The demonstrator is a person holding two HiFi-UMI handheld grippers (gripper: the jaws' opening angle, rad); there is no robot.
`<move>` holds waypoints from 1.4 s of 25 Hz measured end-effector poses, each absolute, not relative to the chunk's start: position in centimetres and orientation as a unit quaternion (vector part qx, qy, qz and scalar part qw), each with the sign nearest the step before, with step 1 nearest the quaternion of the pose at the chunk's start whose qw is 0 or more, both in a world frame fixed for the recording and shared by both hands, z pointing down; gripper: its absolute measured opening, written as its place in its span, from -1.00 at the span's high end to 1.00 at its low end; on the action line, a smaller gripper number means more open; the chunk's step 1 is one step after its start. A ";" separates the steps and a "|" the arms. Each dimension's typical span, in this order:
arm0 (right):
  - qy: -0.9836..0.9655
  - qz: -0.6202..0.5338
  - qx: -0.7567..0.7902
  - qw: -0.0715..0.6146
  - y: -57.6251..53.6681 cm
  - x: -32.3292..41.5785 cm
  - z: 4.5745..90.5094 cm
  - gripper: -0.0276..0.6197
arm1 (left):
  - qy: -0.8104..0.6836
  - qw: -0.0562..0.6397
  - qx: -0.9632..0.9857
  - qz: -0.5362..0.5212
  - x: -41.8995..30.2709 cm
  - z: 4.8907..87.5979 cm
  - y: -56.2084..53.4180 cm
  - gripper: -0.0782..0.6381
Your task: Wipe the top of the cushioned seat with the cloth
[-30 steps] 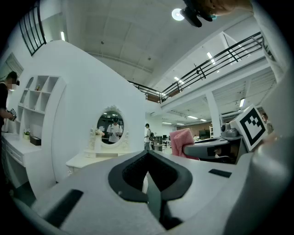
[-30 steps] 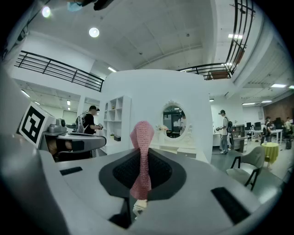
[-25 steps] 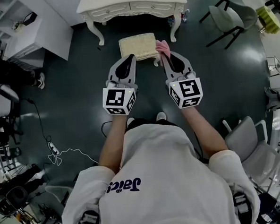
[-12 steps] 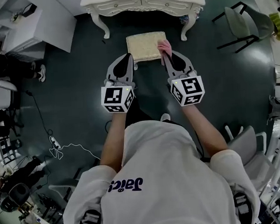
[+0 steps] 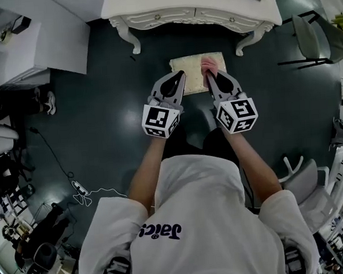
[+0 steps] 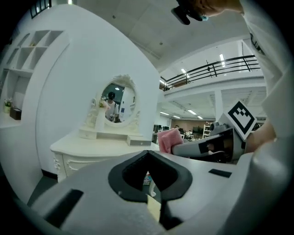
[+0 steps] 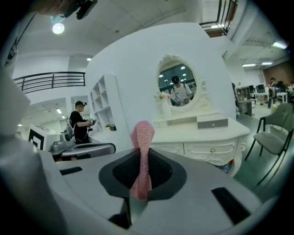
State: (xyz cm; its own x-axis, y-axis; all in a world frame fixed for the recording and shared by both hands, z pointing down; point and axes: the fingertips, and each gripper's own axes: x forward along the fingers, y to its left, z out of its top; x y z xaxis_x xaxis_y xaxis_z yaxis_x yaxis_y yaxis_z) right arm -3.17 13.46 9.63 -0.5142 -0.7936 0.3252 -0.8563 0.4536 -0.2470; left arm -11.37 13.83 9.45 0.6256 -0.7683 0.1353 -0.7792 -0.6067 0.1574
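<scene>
Dark green floor (image 5: 100,109) fills the head view. A white table (image 5: 187,11) stands at 12 o'clock, and the seat (image 5: 187,66) is just in front of it, with its pale cushioned top facing up.

Left gripper (image 5: 178,78): tips sit over the seat's 6 o'clock edge. Right gripper (image 5: 212,78): tips sit over the seat's 3 o'clock side, with the pink cloth (image 5: 209,64) at their end, lying across the cushion's right part. From this height I cannot tell whether the cloth touches the cushion.

Left gripper view: the left gripper's (image 6: 149,183) jaws are closed together with nothing between them. At 2 o'clock the right gripper's body shows, with the cloth (image 6: 170,140) bunched at its front. The seat is mostly hidden here, below the jaws.

Right gripper view: the right gripper's (image 7: 140,183) jaws are clamped on the cloth (image 7: 141,156), which stands up from them as a narrow fold. Only the gripper views show the oval mirror (image 7: 177,89) on the table. This view also shows wall shelves (image 7: 103,101) at 10 o'clock, a person (image 7: 80,121) standing at 9 o'clock and a chair (image 7: 275,133) at 3 o'clock.
</scene>
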 end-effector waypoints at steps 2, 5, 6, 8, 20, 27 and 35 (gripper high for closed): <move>-0.839 0.224 0.487 0.091 10.9 -3.8 12.3 0.83 | -0.432 0.119 0.893 0.035 -11.9 11.9 11.6 0.75; -0.833 0.263 0.475 0.109 8.1 -4.0 16.5 0.83 | -0.441 0.138 0.886 0.037 -12.1 15.4 9.2 0.75; -0.833 0.273 0.467 0.117 7.5 -3.9 18.0 0.83 | -0.449 0.143 0.881 0.035 -12.1 16.7 8.7 0.75; -0.835 0.291 0.447 0.134 6.3 -3.5 21.0 0.83 | -0.470 0.151 0.869 0.031 -12.2 19.5 7.4 0.75; -0.794 0.443 0.360 0.208 0.2 -5.2 43.8 0.83 | -0.536 0.211 0.813 0.083 -13.7 37.7 1.3 0.75; -0.751 0.512 0.330 0.253 -0.3 -9.4 54.4 0.83 | -0.543 0.240 0.800 0.087 -16.4 44.8 0.8 0.75; -0.713 0.547 0.331 0.287 -2.0 -13.9 62.2 0.84 | -0.538 0.262 0.796 0.089 -18.5 48.4 0.5 0.75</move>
